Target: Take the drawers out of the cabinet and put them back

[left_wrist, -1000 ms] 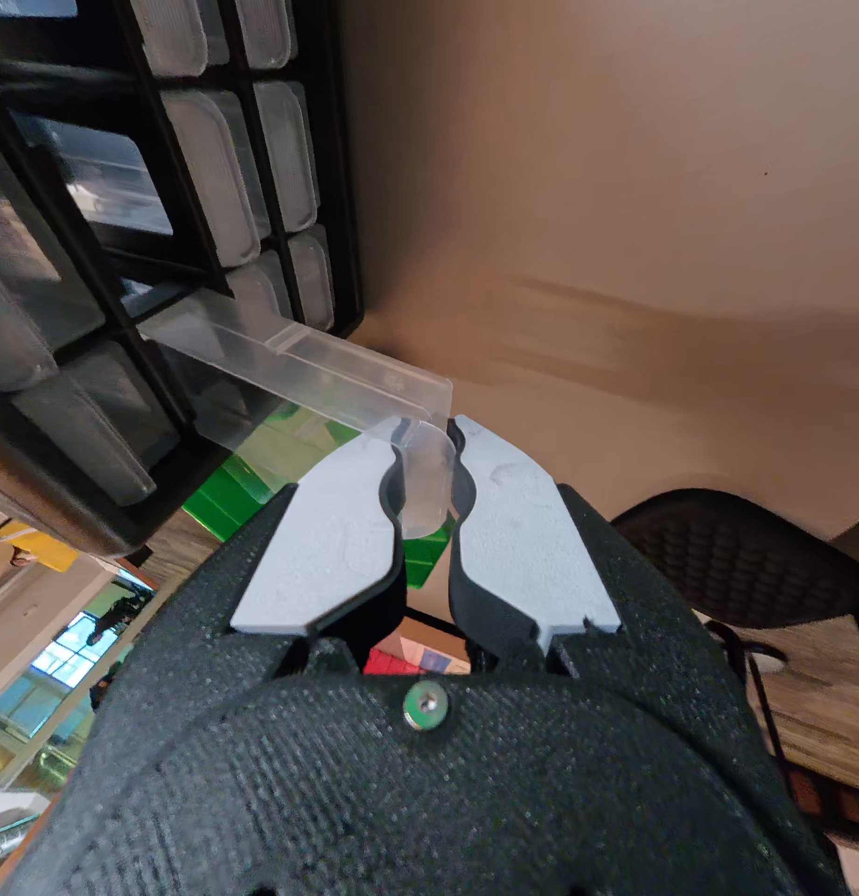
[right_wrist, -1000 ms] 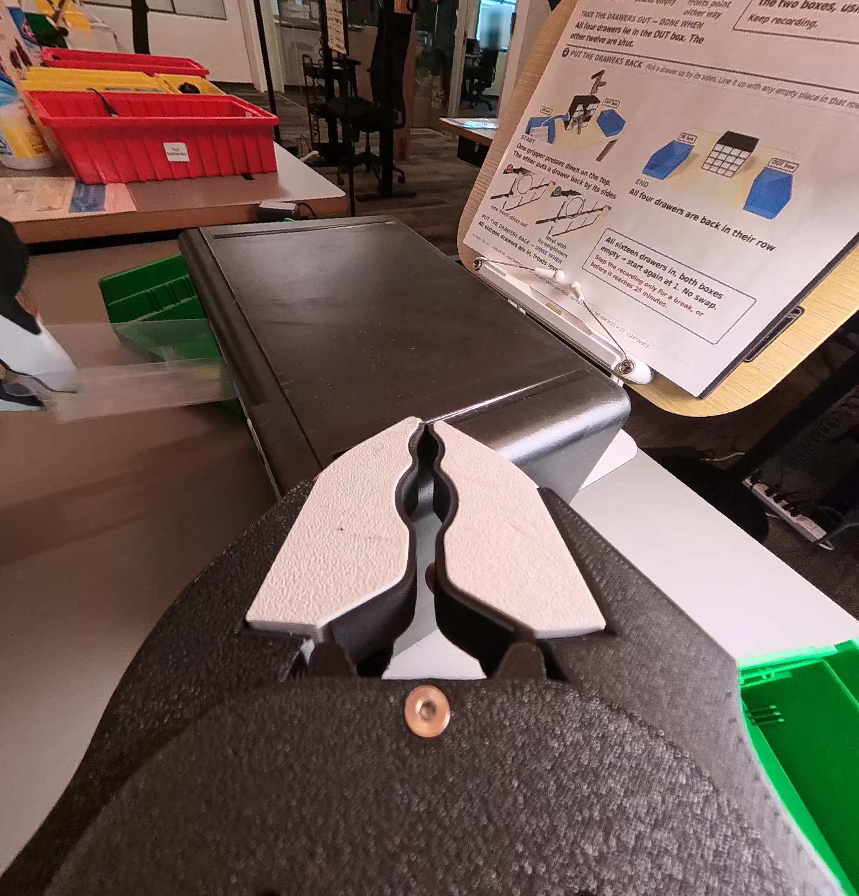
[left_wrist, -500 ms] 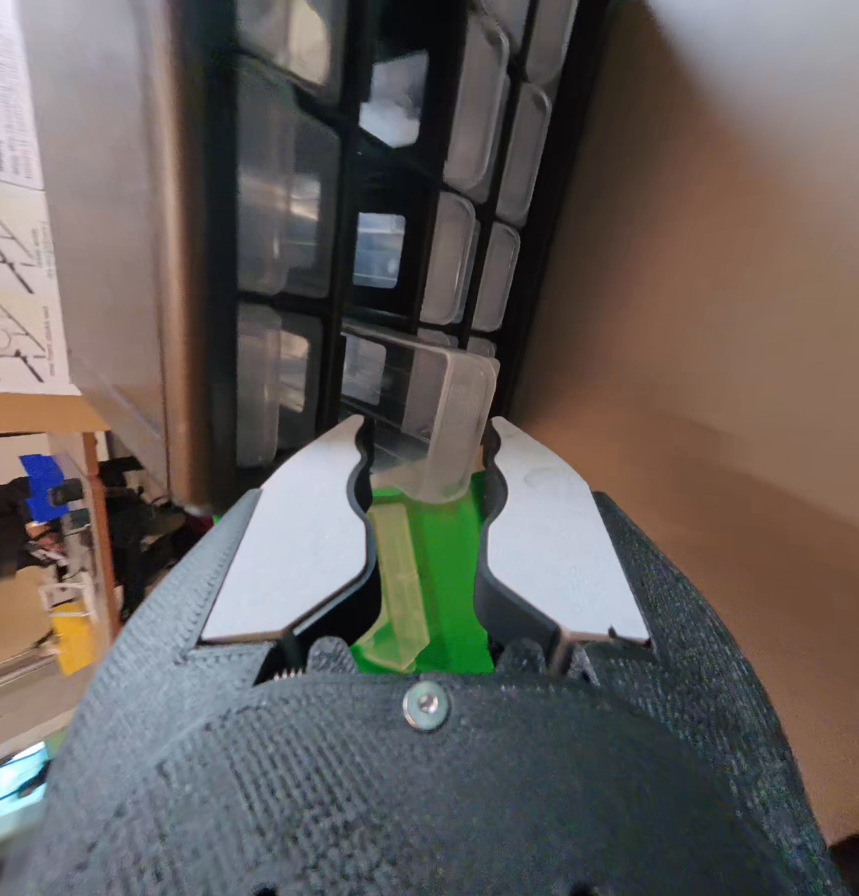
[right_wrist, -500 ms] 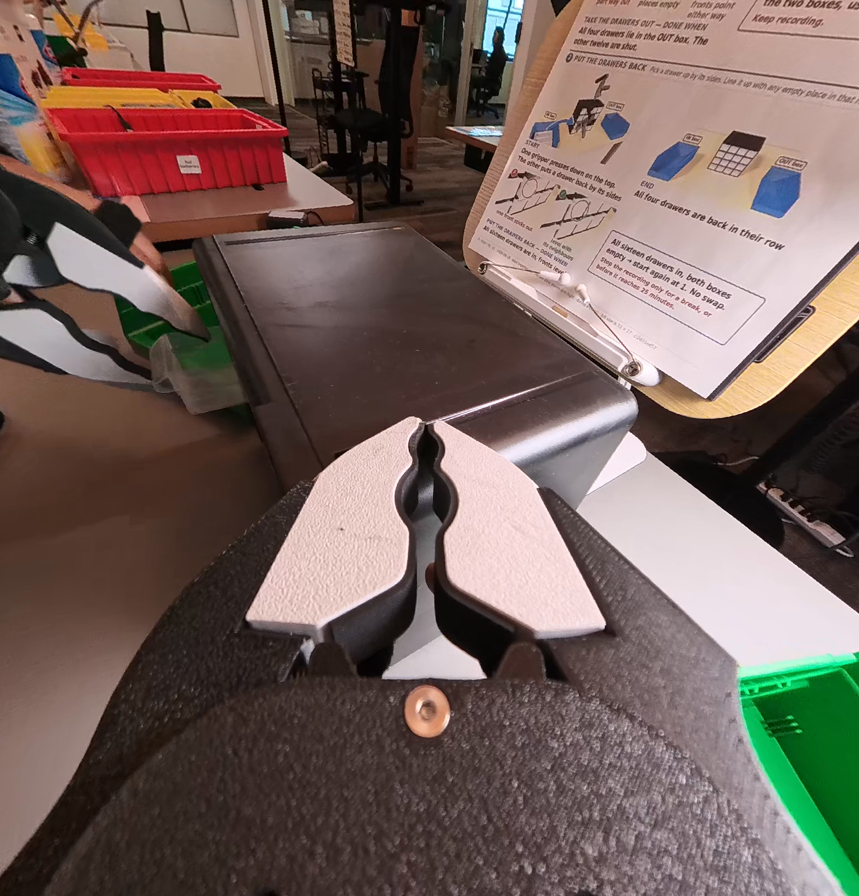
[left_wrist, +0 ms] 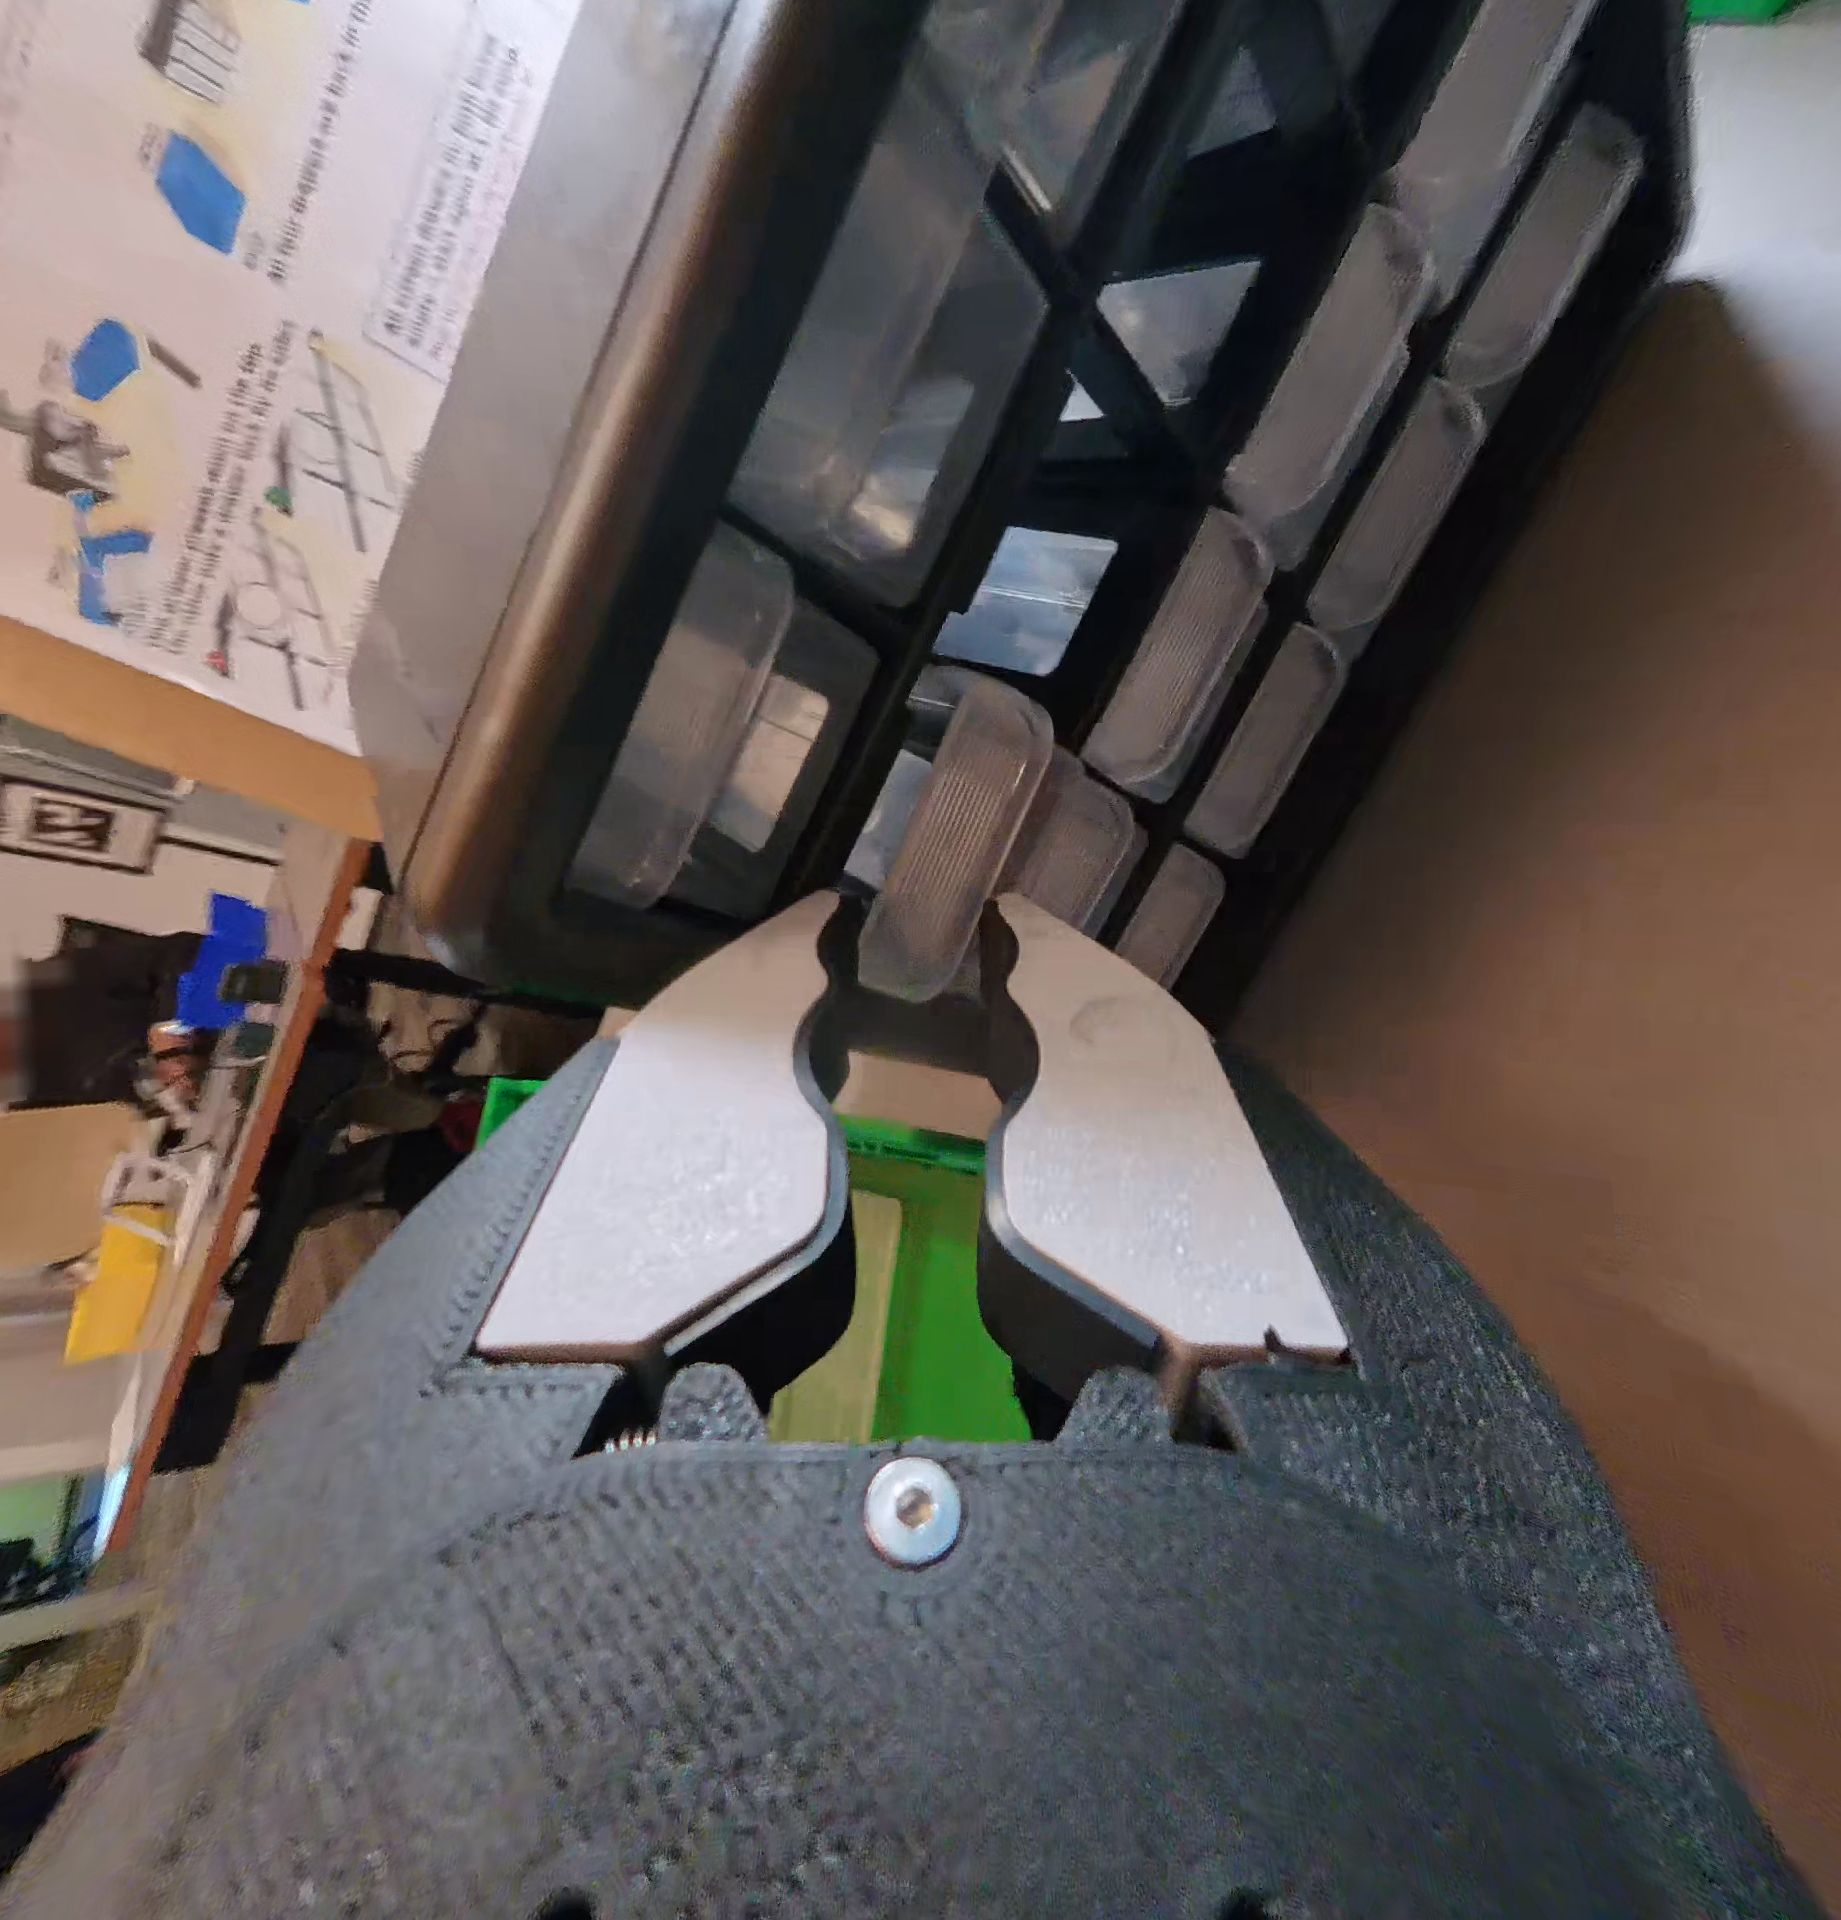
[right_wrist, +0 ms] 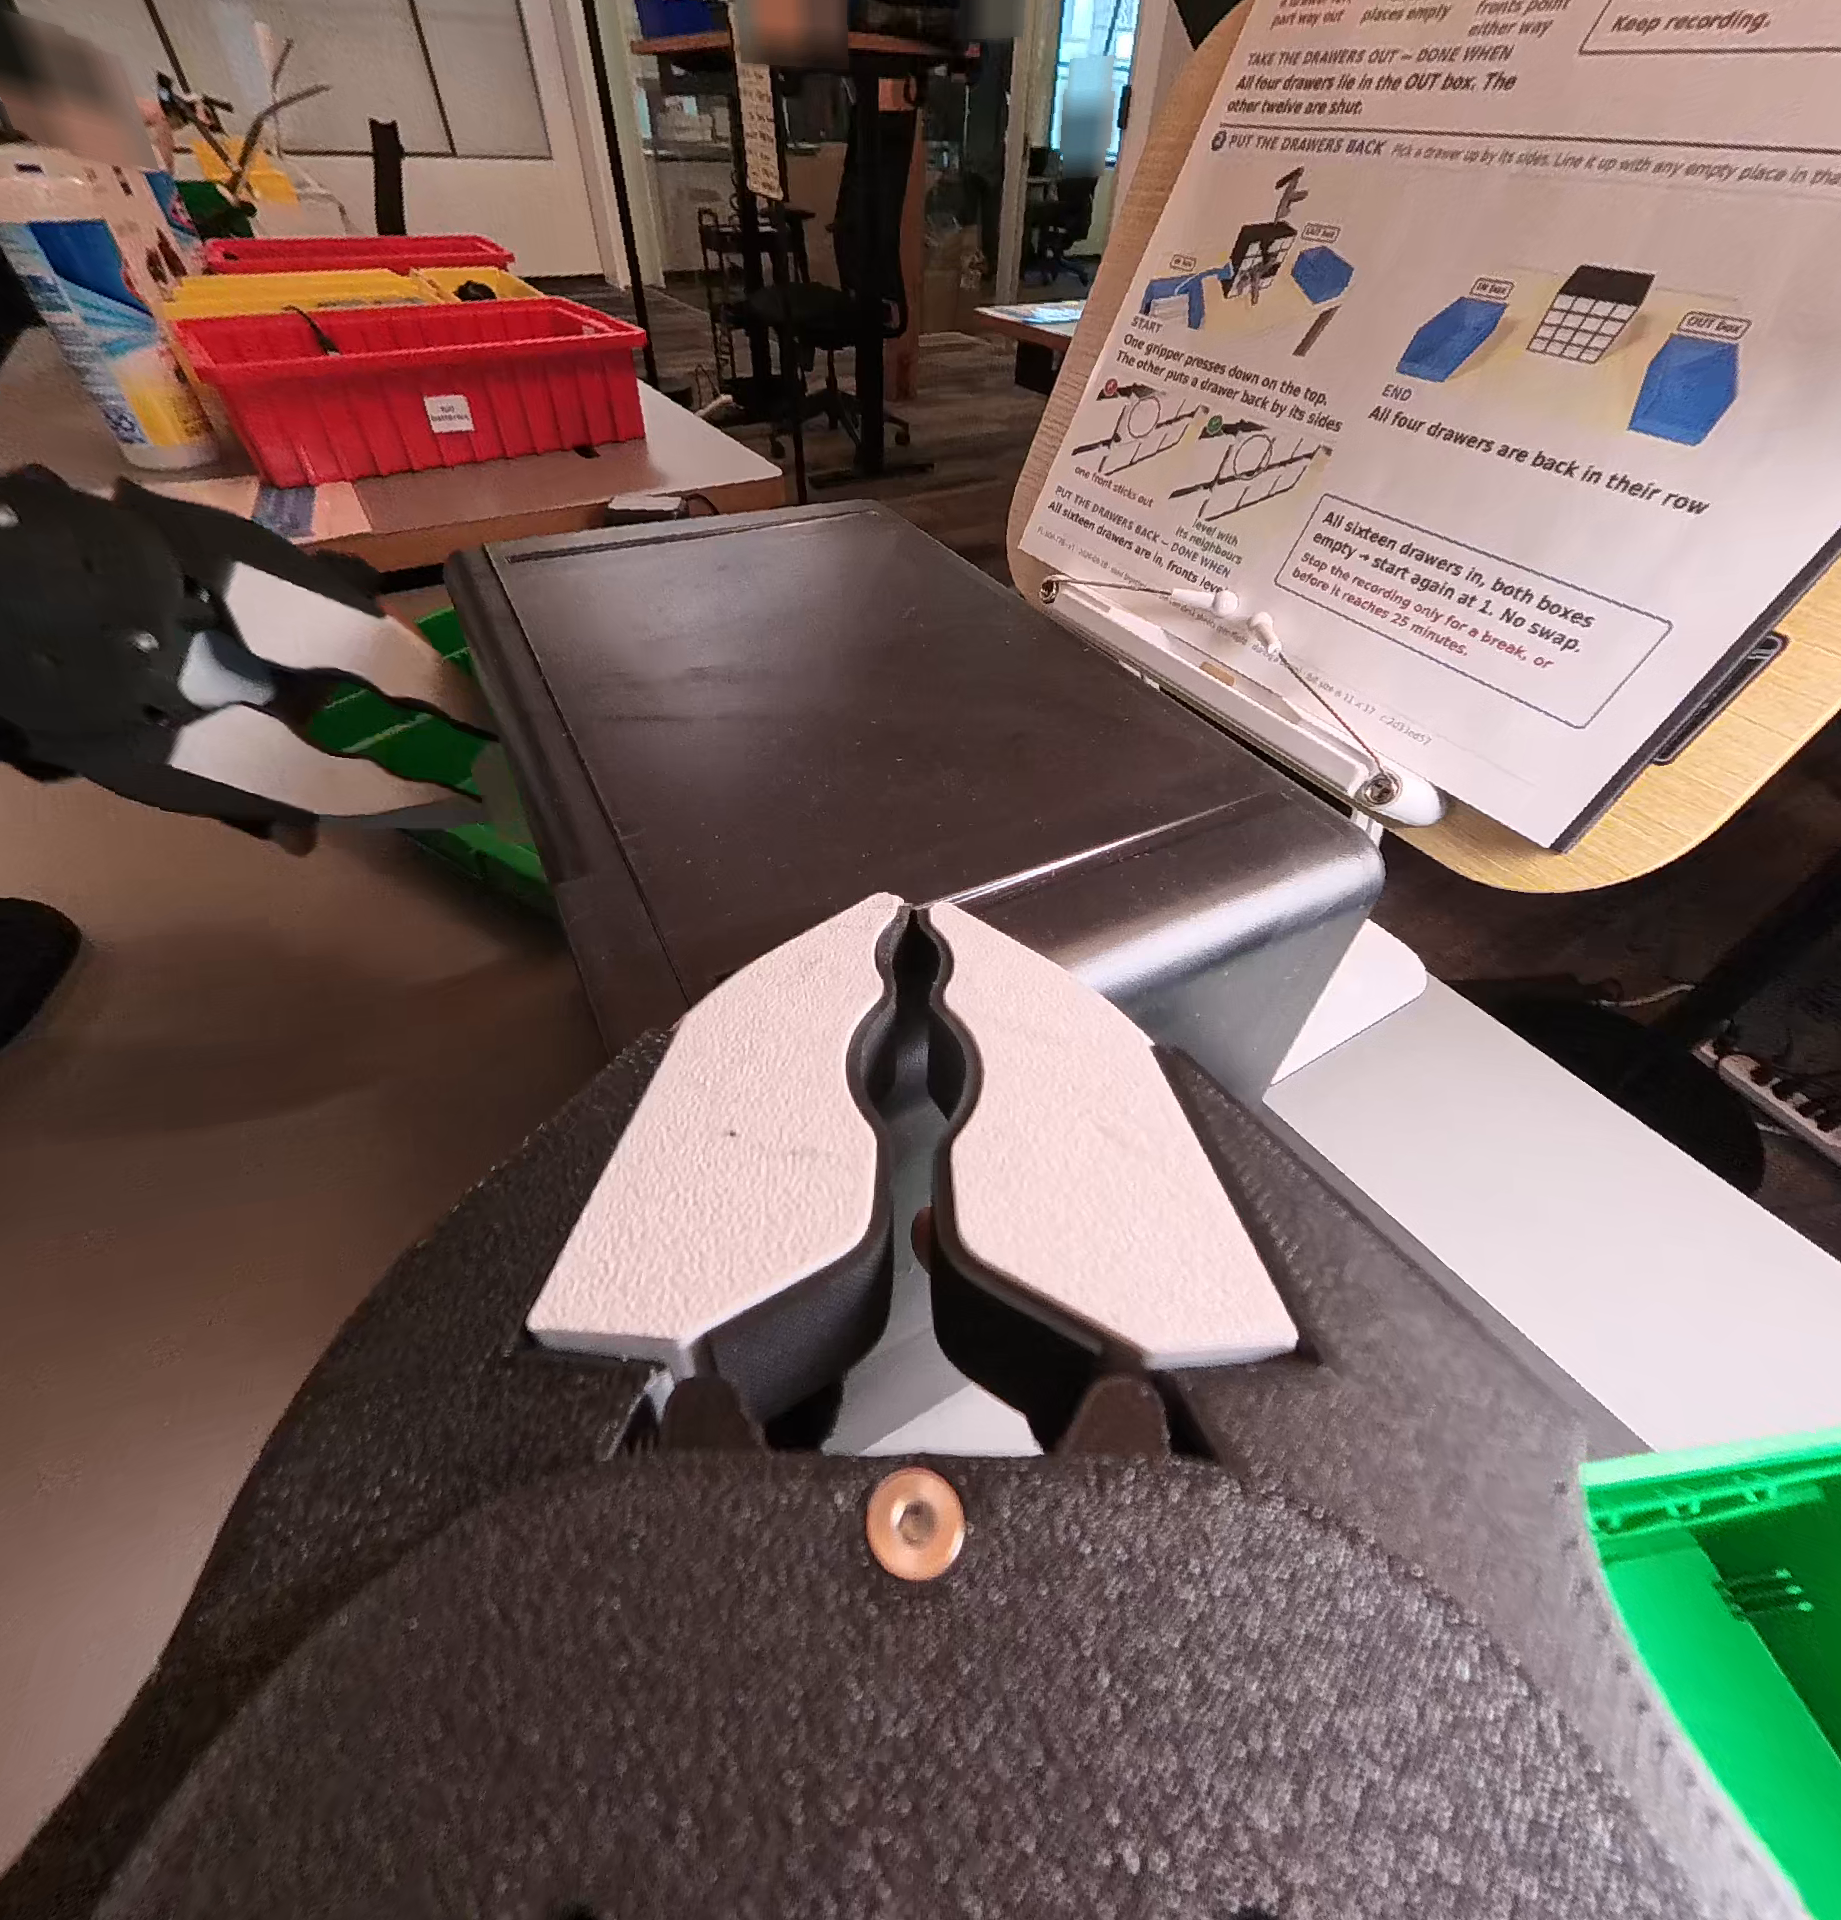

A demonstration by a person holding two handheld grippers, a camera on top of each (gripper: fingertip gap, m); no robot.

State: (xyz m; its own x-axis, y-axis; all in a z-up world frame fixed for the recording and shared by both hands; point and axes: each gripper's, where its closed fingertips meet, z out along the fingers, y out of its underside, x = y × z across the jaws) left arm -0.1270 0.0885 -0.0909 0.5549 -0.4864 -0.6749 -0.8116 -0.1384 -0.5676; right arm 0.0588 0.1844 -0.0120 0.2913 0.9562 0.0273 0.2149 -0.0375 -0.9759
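The black cabinet stands on the table, most of its clear drawers pushed in. The right tongs rest on its top, fingers pressed together, holding nothing. At the front, the left tongs stand partly open around the front lip of one drawer, which sticks out of its slot; whether the fingers touch it, I cannot tell. It looks mid-insertion. Next it likely needs a straight push until level with its neighbours.
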